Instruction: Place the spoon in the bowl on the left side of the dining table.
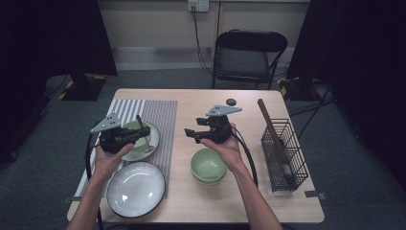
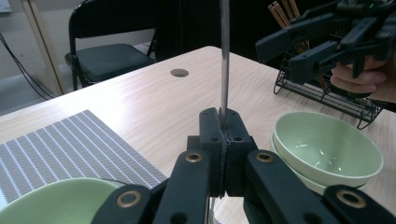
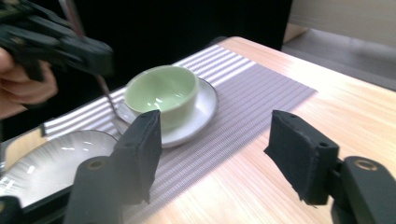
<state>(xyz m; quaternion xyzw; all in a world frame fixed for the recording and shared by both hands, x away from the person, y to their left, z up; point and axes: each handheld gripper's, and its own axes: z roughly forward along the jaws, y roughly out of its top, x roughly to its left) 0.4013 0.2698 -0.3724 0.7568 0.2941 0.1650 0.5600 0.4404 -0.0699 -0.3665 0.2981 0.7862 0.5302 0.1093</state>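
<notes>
The wooden table [image 1: 249,201] carries a grey striped placemat [image 1: 160,120] on its left half, and the high view takes in what neither gripper view does: the large white plate [image 1: 136,189] with its dark rim near the person's edge in full, and the black wire basket [image 1: 283,155] at the right with a long brown stick leaning out of it. A folding chair [image 1: 249,52] stands beyond the far edge. Two green bowls [image 1: 208,165] sit stacked near the table's middle, just below the right hand; the left gripper view shows their pale insides and the double rim close up. On the placemat a small white plate [image 3: 205,105] bears a green cup [image 3: 162,93], seen clearly from the right gripper view. The left gripper [image 1: 125,137] hangs over that plate with its jaws pressed tight together on a thin metal spoon [image 2: 224,60]; its own view shows the handle rising straight up from between the pads, while the high view shows the spoon's bowl lying at the small plate's right rim beside the cup. The right gripper [image 3: 224,149] stands well apart over bare wood, aimed toward the cup, jaws spread wide with nothing between them.
</notes>
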